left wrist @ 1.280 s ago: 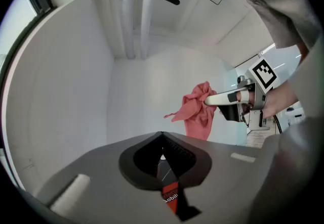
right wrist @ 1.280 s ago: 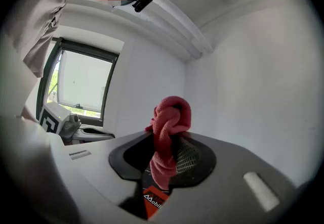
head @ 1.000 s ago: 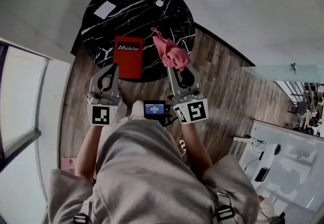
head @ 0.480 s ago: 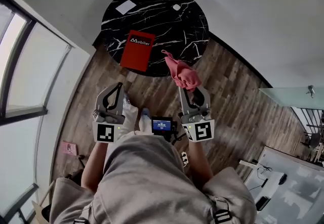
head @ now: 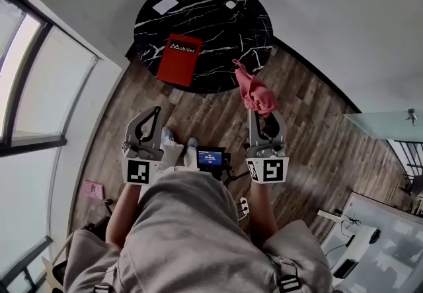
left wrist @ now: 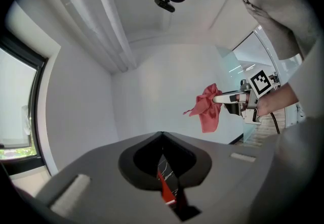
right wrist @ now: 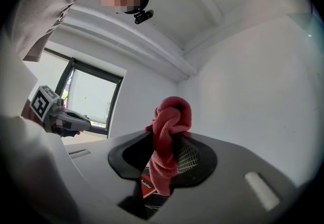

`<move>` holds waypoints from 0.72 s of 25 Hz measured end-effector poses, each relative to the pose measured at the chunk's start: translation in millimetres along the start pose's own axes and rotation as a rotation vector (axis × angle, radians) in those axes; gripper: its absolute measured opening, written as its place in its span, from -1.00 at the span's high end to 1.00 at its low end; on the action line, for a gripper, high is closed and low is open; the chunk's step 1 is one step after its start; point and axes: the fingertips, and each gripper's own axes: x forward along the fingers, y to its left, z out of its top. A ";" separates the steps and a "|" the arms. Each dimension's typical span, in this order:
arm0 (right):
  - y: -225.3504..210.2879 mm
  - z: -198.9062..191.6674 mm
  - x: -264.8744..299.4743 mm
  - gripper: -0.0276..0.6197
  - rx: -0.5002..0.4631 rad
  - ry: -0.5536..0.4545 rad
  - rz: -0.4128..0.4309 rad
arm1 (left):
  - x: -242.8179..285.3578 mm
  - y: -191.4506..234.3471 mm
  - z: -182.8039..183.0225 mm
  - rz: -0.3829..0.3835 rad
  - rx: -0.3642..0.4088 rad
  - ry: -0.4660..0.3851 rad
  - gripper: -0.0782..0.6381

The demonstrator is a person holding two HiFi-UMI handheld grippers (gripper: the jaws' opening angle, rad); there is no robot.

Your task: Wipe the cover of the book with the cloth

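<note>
The red book lies flat near the front left edge of the round black marble table. Both grippers are held over the wooden floor, short of the table. My left gripper is shut and holds nothing; it is apart from the book. My right gripper is shut on the pink cloth, which hangs bunched off its tips beside the table's front right edge. In the left gripper view a sliver of the book shows past the shut jaws. In the right gripper view the cloth drapes over the jaws, the book below it.
A white card and a small white object lie at the table's far side. A tall window runs along the left and a glass panel stands at the right. A small screen hangs at the person's waist.
Both grippers have drawn back from the table and now hang over the floor. The left gripper has left the book's near edge. The cloth went back and to the right with the right gripper.
</note>
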 end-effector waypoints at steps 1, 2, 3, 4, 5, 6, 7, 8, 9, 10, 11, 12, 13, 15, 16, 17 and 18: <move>-0.9 -0.3 -1.2 0.54 0.003 0.004 0.004 | -0.7 -2.1 -0.7 -0.003 -0.006 0.005 0.79; -1.2 -0.3 -1.3 0.54 0.006 0.009 0.012 | -0.7 -3.2 -2.7 -0.006 -0.020 0.013 0.79; -0.6 -0.1 -0.2 0.54 0.005 0.015 0.024 | 0.3 -3.0 -4.3 -0.009 -0.032 0.014 0.79; 0.6 0.1 1.9 0.54 -0.001 0.024 0.037 | 1.7 -1.9 -5.5 -0.014 -0.038 0.011 0.79; 2.1 0.0 4.4 0.54 -0.012 0.034 0.048 | 3.0 -0.4 -6.9 -0.018 -0.041 0.008 0.79; 3.3 0.1 7.2 0.54 -0.024 0.045 0.056 | 4.1 1.4 -8.9 -0.022 -0.046 0.008 0.79; 3.9 0.4 10.3 0.54 -0.035 0.054 0.059 | 5.2 3.7 -11.6 -0.025 -0.054 0.010 0.79; 4.0 0.8 13.8 0.54 -0.043 0.062 0.056 | 6.7 6.5 -15.0 -0.029 -0.065 0.013 0.79; 3.8 1.3 18.1 0.54 -0.049 0.069 0.050 | 9.0 10.0 -18.5 -0.033 -0.076 0.016 0.79; 3.5 1.6 23.1 0.54 -0.055 0.076 0.042 | 12.2 13.9 -21.6 -0.041 -0.085 0.012 0.79; 3.9 1.7 28.6 0.54 -0.062 0.084 0.036 | 15.8 18.3 -23.7 -0.051 -0.089 0.000 0.79; 5.2 1.4 34.7 0.54 -0.071 0.092 0.032 | 19.3 23.0 -25.8 -0.063 -0.090 -0.013 0.79; 7.5 0.7 41.6 0.54 -0.078 0.101 0.030 | 22.3 28.2 -28.7 -0.074 -0.091 -0.022 0.79; 13.4 -0.7 57.7 0.54 -0.082 0.116 0.031 | 27.3 39.6 -36.6 -0.099 -0.090 -0.023 0.79; 16.6 -0.8 65.6 0.54 -0.078 0.122 0.033 | 29.2 45.2 -41.0 -0.113 -0.088 -0.017 0.79; 19.7 -0.5 73.4 0.54 -0.073 0.130 0.036 | 30.8 50.5 -45.4 -0.126 -0.091 -0.013 0.79; 22.4 0.2 81.6 0.54 -0.067 0.138 0.038 | 32.3 56.3 -49.7 -0.136 -0.101 -0.012 0.79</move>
